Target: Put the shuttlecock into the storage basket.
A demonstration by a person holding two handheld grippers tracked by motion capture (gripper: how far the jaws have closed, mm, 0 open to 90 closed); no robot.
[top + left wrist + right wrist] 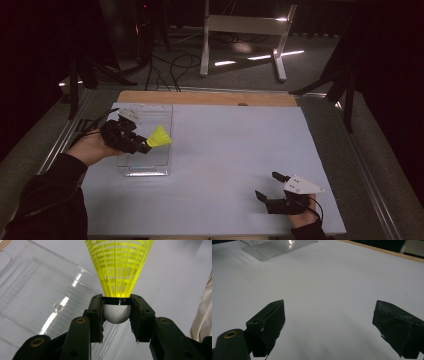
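**Shuttlecock pinched in your left gripper, over the clear tray**

The shuttlecock point(117, 277) sits in your left gripper point(145, 147), with the jaws pinching its rounded white cork from both sides and the black band at the cork's top level with the jaw tips. Its yellow mesh skirt fans out away from you, beyond the jaws. In the high view it hangs at the left of the worktop point(225, 150), over the right-hand edge of the clear plastic tray point(147, 167); whether it touches the tray I can't quite tell from here, though it looks lifted clear.

Your right gripper point(267, 186) rests low at the near right of the worktop, well apart from the tray. Its jaws are spread wide with nothing between them, just bare white surface. The tray's near corner shows far off in the right gripper view.
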